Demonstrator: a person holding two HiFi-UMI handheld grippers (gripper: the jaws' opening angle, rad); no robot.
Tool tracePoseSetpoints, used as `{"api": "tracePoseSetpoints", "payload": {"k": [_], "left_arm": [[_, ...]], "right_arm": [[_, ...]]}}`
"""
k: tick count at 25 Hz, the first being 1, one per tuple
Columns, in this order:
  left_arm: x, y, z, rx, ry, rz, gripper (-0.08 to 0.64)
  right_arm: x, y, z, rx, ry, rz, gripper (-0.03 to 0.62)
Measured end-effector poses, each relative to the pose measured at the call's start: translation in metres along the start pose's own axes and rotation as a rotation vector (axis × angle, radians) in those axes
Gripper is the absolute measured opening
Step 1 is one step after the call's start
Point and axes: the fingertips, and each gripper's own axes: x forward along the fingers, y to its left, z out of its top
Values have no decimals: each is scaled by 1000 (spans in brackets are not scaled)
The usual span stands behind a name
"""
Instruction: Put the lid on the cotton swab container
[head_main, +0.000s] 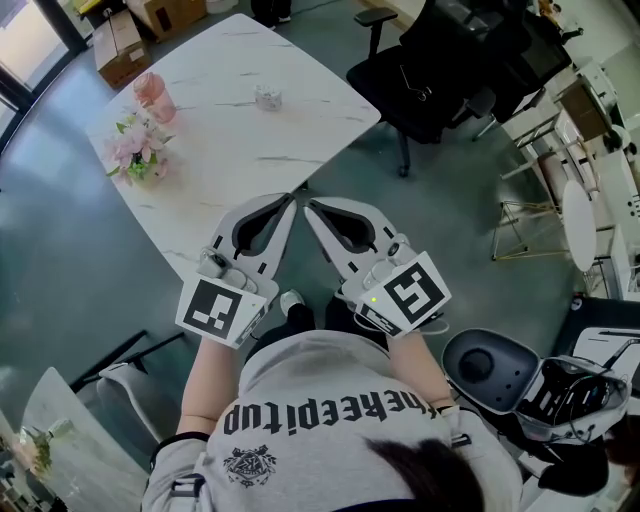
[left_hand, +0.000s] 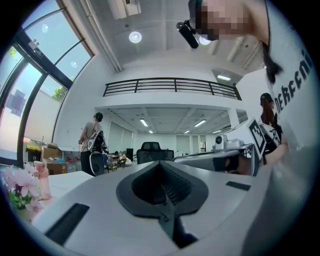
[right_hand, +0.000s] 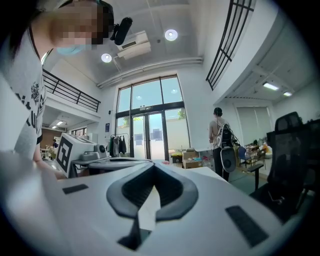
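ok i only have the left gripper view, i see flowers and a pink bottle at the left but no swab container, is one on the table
observer: yes, the head view shows a small container on the marble table, far side, right of the pink bottle.
operator: grippers near it
observer: no, the left gripper and right gripper sit with tips close together at the table's near edge, well short of it.
operator: right one holding anything
observer: no, its jaws are shut and empty.
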Motion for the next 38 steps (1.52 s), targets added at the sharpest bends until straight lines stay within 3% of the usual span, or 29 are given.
{"api": "tracePoseSetpoints", "payload": {"k": [11,38], "left_arm": [[21,16,-7,-16,-6,1,15],[143,93,-1,-6,-6,198,15]], "right_arm": [[11,-26,-10,-7,24,-22,11],[81,-155,3,2,61,216,11]]}}
